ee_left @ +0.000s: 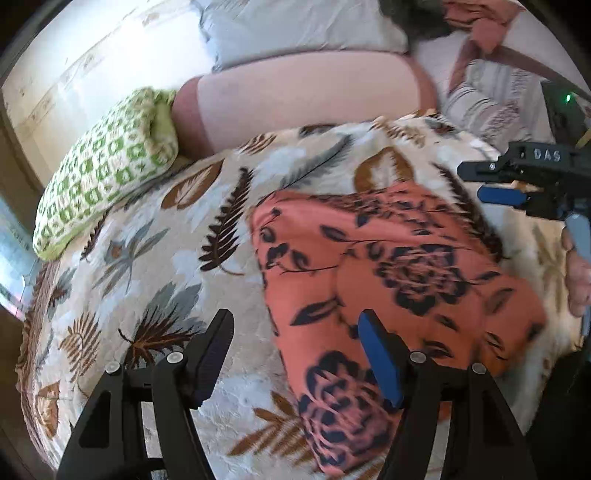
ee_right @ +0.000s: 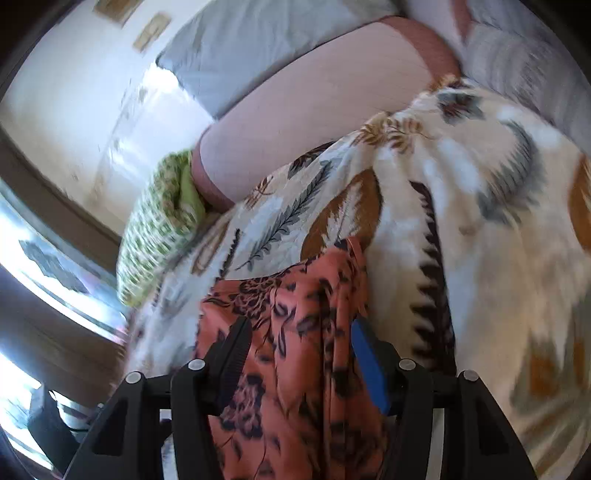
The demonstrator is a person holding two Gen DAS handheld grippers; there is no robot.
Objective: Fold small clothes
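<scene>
A coral garment with dark flower print [ee_left: 399, 280] lies spread on a leaf-patterned blanket [ee_left: 155, 243]. My left gripper [ee_left: 295, 328] is open above the garment's near left edge and holds nothing. The right gripper [ee_left: 513, 188] shows at the garment's far right side in the left wrist view. In the right wrist view my right gripper [ee_right: 299, 339] is open, with the garment [ee_right: 291, 332] bunched and running between its fingers; the view is blurred.
A green and white patterned pillow [ee_left: 103, 173] lies at the blanket's far left. A pink pillow [ee_left: 303, 96] and a grey one [ee_left: 288, 29] lie behind. A striped cloth [ee_left: 491, 103] is at the far right. A wall [ee_left: 74, 55] stands at the left.
</scene>
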